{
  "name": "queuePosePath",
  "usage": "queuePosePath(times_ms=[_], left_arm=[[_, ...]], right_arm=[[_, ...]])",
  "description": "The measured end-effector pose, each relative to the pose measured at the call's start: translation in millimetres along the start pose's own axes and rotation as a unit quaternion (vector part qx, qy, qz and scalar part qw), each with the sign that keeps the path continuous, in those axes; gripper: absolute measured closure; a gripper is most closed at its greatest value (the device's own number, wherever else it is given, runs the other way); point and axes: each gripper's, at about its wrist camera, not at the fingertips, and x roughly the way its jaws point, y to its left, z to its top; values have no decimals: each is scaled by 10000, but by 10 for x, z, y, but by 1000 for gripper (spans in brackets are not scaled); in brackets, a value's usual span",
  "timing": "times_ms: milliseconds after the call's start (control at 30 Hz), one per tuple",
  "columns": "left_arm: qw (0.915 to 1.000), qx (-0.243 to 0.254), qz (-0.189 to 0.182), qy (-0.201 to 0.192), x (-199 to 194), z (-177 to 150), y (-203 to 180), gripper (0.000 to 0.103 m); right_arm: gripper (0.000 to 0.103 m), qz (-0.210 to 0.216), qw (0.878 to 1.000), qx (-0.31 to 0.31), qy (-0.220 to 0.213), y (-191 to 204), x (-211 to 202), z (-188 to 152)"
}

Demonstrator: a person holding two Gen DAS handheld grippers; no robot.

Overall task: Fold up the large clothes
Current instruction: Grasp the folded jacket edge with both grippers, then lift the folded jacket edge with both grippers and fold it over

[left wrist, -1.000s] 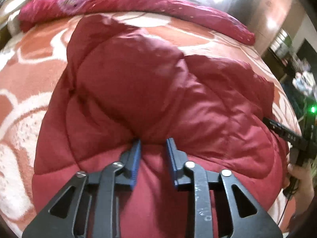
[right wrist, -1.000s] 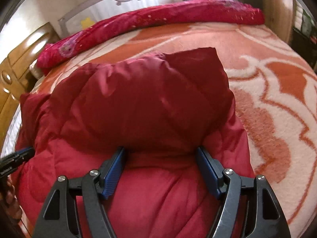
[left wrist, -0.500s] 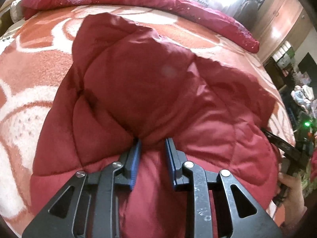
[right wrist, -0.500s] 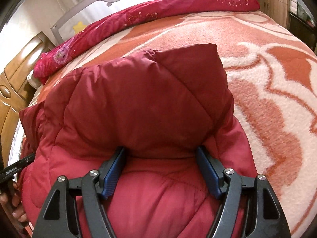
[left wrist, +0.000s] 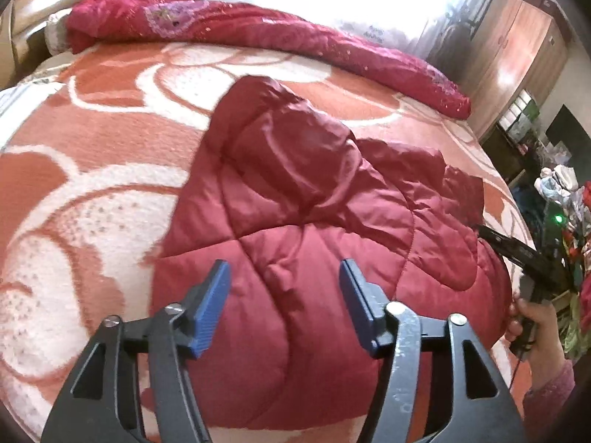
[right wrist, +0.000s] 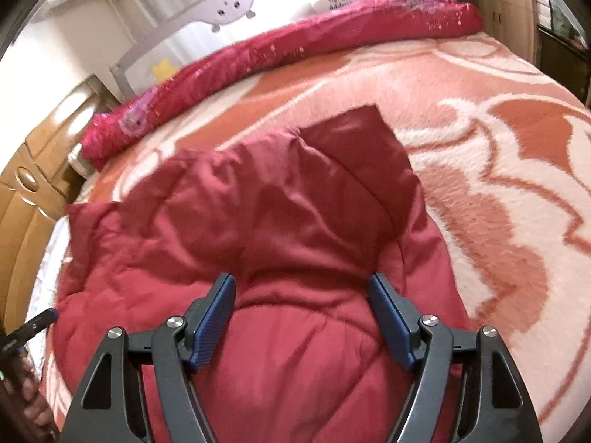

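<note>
Since the earlier frame, your left gripper [left wrist: 282, 297] has let go: its fingers, which were pinched on a ridge of cloth, have just been opening and now stand spread, with nothing pressed between them. Both views now show more of the bed than they did.

Bed [left wrist: 92, 170]: covered by an orange and white patterned blanket, with a rolled red quilt [left wrist: 258, 35] along its far edge.

Padded red jacket [left wrist: 314, 229]: it lies on the bed, partly folded, with one panel laid back over the body. The fold looks loose and puffed, not flat.

Right gripper [right wrist: 301, 317]: its fingers are spread wide. The jacket's folded edge sits just ahead of and below them; the pads do not appear to press on it.

Left gripper: the jacket's near quilted section lies beneath and between its fingers, apart from both pads.

Risk, as a judgement: with neither gripper holding, the padded filling may spring the folded panel back open. The slick shell could also slide on the blanket if you push rather than lift. When you re-grip, a shallow bite on the bulky cloth may slip out; take a full layer.

Your hand [left wrist: 532, 317] on the right gripper's handle shows at the edge of the left view, close to the jacket's side.
</note>
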Motion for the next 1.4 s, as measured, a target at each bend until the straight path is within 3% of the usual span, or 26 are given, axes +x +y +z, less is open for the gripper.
queuePosePath(times_ms=[100, 333, 433, 900, 1033, 1133, 1267, 1333, 1400], left_arm=[[9999, 18, 11, -159, -91, -20, 106, 24], [9996, -273, -21, 31, -20, -9, 403, 23], [9991, -412, -89, 74, -3, -15, 529, 23], [9911, -938, -710, 627, 419, -3, 800, 22], [9809, -1225, -1237, 870, 574, -15, 877, 20], [9667, -1505, -1717, 1155, 762, -63, 921, 18], [9613, -1588, -1840, 1298, 927, -116, 917, 8], [9596, -1614, -1828, 1406, 1010, -141, 908, 10], [9597, -1583, -1920, 1309, 988, -149, 892, 23]], right_arm=[[25, 159, 9998, -53, -54, -23, -213, -82], [23, 197, 9998, -10, -60, -293, -528, -231], [14, 140, 9998, 94, -89, -461, -591, -250], [12, 912, 9868, 1228, 526, -1007, -148, -291], [9, 1190, 9800, 1409, 747, -1073, 34, -307], [8, 1484, 9717, 1575, 943, -1104, 188, -302], [10, 1726, 9654, 1607, 1116, -1052, 344, -269], [13, 1832, 9639, 1507, 1210, -989, 407, -260], [26, 1892, 9637, 1425, 1231, -934, 434, -260]])
